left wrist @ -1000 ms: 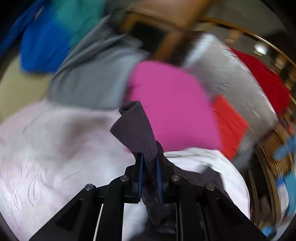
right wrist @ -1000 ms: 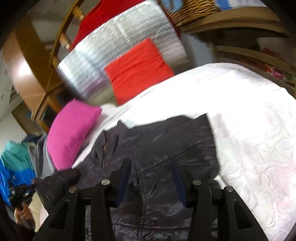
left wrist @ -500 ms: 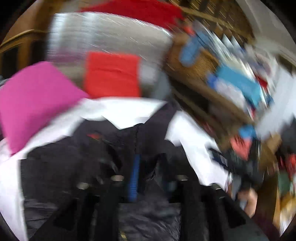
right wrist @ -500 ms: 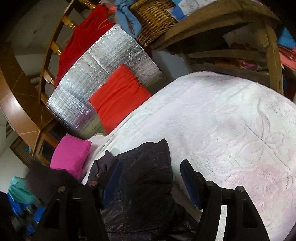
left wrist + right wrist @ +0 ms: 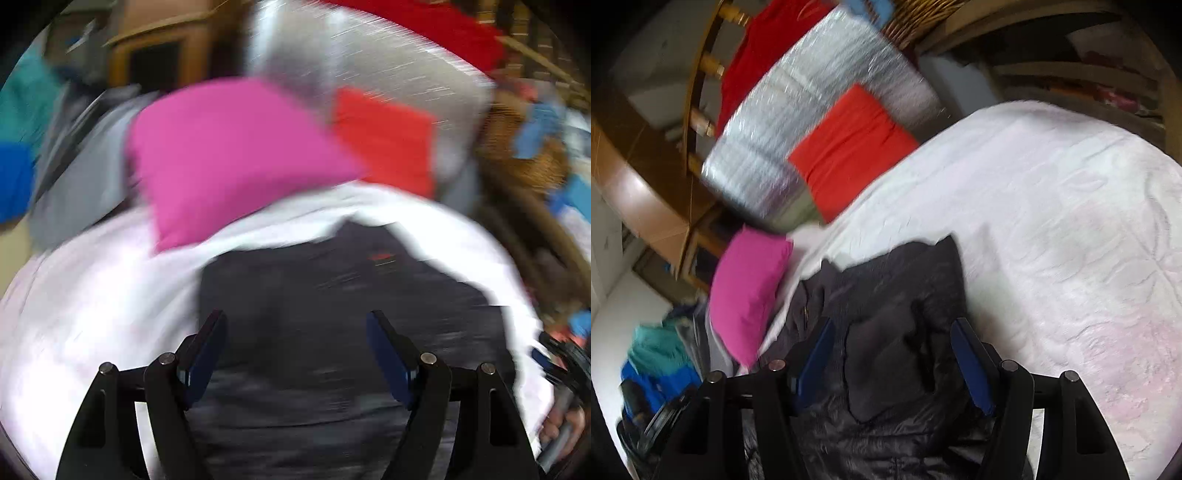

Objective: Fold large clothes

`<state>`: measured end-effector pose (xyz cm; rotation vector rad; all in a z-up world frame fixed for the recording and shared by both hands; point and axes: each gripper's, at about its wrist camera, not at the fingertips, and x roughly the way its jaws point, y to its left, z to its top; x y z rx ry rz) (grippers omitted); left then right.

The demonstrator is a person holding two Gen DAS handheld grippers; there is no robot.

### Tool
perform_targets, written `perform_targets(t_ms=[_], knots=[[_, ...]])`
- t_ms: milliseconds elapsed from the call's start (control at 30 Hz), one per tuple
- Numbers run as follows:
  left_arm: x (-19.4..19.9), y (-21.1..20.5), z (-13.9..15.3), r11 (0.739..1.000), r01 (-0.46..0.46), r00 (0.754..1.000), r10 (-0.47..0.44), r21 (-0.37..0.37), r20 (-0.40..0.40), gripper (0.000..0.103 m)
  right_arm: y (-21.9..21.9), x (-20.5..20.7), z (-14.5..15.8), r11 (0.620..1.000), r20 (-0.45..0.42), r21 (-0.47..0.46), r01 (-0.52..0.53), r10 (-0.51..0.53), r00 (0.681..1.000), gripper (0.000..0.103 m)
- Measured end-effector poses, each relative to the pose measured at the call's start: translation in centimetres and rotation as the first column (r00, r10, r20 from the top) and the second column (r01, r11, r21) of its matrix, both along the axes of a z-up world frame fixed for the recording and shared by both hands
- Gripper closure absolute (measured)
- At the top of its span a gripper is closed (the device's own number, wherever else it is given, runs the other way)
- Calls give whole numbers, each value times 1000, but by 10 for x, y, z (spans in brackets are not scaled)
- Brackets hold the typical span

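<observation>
The dark jacket [image 5: 886, 354] lies partly folded on the white bedspread [image 5: 1052, 229], spread flat there so its panels can be laid over one another. The left gripper [image 5: 295, 354] hovers over it, its jaws having just been opening, nothing between them: a release, I judge. The right gripper [image 5: 892, 358] stands with jaws apart above the jacket's bunched fabric, gripping nothing. A pink pillow [image 5: 229, 155] sits beyond, clear of the work.

A dark jacket [image 5: 886, 332] is lying crumpled on the white bedspread [image 5: 1052, 229]. The right gripper [image 5: 892, 354] is hovering over it, fingers [image 5: 971, 363] spread and gripping nothing. A pink pillow [image 5: 748, 291] is resting beside the jacket, an orange cushion [image 5: 849, 147] leaning beyond.
</observation>
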<state>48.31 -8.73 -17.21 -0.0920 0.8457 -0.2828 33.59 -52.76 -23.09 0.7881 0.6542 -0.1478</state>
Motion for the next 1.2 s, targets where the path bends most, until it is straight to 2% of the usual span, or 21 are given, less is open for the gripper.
perform_targets(t_ms=[100, 200, 233, 267, 300, 367, 433, 500, 600, 633, 700, 733, 767, 867, 967, 1000, 1033, 1100, 1133, 1200], knots=[[12, 21, -28, 997, -62, 994, 65, 40, -89, 25, 18, 20, -13, 997, -110, -65, -28, 21, 994, 35], [21, 21, -55, 994, -63, 979, 80, 92, -190, 25, 33, 39, -33, 991, -233, -125, -48, 18, 972, 36], [21, 22, -62, 993, -63, 974, 82, 95, -212, 25, 37, 43, -36, 987, -254, -152, -54, 14, 967, 42], [22, 20, -72, 994, -62, 966, 84, 93, -245, 25, 43, 45, -35, 978, -261, -200, -57, 3, 965, 51], [23, 19, -79, 994, -57, 959, 82, 97, -273, 25, 48, 45, -31, 969, -259, -241, -59, -6, 966, 55], [24, 13, -85, 993, -42, 955, 72, 110, -287, 26, 52, 43, -25, 955, -255, -292, -53, -24, 967, 72], [20, 10, -80, 992, -25, 962, 57, 123, -266, 28, 47, 37, -19, 958, -226, -283, -34, -32, 974, 78], [16, 11, -71, 994, -24, 967, 50, 108, -249, 28, 32, 26, -13, 974, -172, -228, 8, -49, 984, 81], [15, 22, -69, 993, -50, 963, 76, 105, -258, 28, 9, 17, -15, 983, -163, -172, 67, -95, 982, 81], [16, 26, -70, 993, -55, 962, 81, 104, -261, 28, 0, 15, -19, 990, -164, -118, 77, -96, 982, 79], [16, 37, -71, 995, -69, 958, 87, 74, -274, 28, -25, 11, -30, 993, -147, 64, 104, -93, 985, 50], [17, 42, -71, 996, -75, 956, 87, 52, -281, 27, -30, 8, -33, 986, -126, 120, 118, -103, 987, 20], [18, 49, -71, 997, -81, 954, 83, 17, -289, 26, -34, 8, -35, 980, -97, 153, 125, -111, 989, 17], [21, 65, -74, 992, -107, 951, 82, -69, -299, 25, -34, 18, -40, 982, -75, 164, 93, -81, 994, 17], [25, 63, -82, 990, -71, 945, 28, -120, -325, 25, -24, 38, -51, 986, -109, 154, 57, -40, 993, 17], [30, 58, -84, 990, -53, 942, 6, -130, -334, 25, -16, 48, -57, 990, -136, 139, 32, -13, 991, 18], [30, 52, -87, 990, -29, 939, -20, -138, -342, 26, -11, 49, -62, 992, -152, 127, 18, 2, 988, 25], [29, 42, -91, 991, -1, 936, -46, -136, -348, 38, 7, 55, -59, 1000, -192, -6, -9, 8, 981, 38], [28, 39, -92, 992, 2, 935, -46, -126, -351, 43, 11, 57, -57, 999, -194, -35, -27, 19, 981, 52], [24, 36, -83, 996, -10, 949, -18, -88, -314, 58, 19, 52, -41, 995, -176, -98, -21, 4, 984, 67]])
